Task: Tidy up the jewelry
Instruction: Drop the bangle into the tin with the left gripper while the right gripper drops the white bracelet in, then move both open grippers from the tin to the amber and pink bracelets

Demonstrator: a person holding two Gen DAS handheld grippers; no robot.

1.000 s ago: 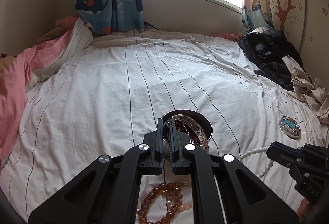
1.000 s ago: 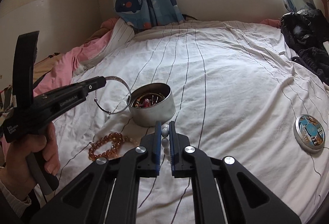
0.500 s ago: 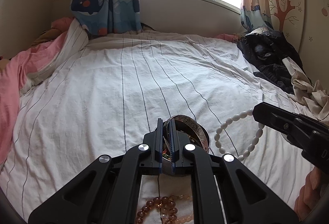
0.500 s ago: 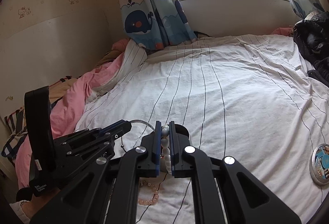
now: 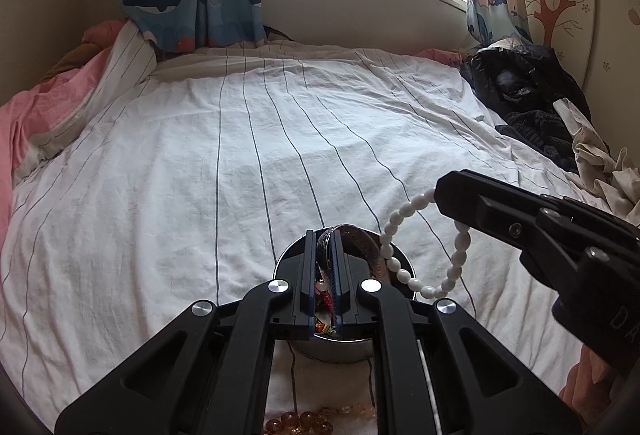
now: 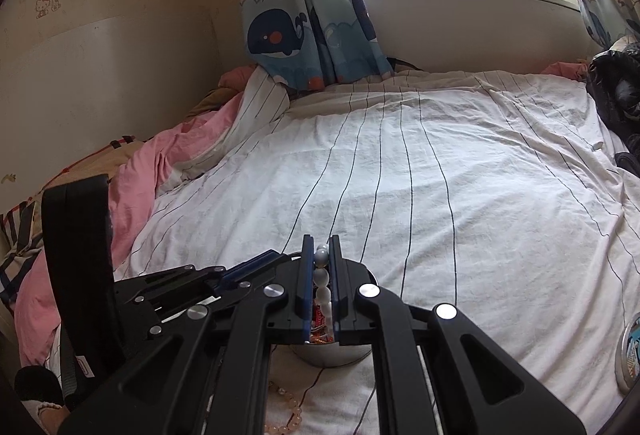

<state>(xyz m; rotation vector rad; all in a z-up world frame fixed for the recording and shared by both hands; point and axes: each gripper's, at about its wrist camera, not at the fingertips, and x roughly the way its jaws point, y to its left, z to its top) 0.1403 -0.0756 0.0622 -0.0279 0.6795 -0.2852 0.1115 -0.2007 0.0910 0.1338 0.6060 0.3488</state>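
Two tongs, both nearly closed, each pinching one piece of jewelry above one round metal tin [image 5: 404,265] on the bed [image 5: 240,155]. Left tongs [image 5: 323,267] grip a patterned silver bangle [image 5: 360,243] by its rim; the bangle stands on edge, its hoop curving off to the right of the tips, right over the tin's mouth. Right tongs [image 6: 321,275] clamp a white bead bracelet [image 6: 322,278]; in the left view its loop [image 5: 416,259] hangs down from the tips, long axis near vertical, lowest beads at the tin's right rim, looks touching but can't confirm.

Key relation: tin sits directly below and just ahead of both tips, so the drop is straight down. Left tongs look nearer the center of the opening; right tongs [image 5: 452,195] come in from the right side, loop partly outside the rim.

Counts: one tin with mixed colored pieces inside, one bangle, one white bracelet, one amber bead bracelet [image 5: 304,421] on the bed below the left tongs, one pale pink bead strand [image 6: 286,407] below the right tongs, one round lid [image 6: 632,355] far right.
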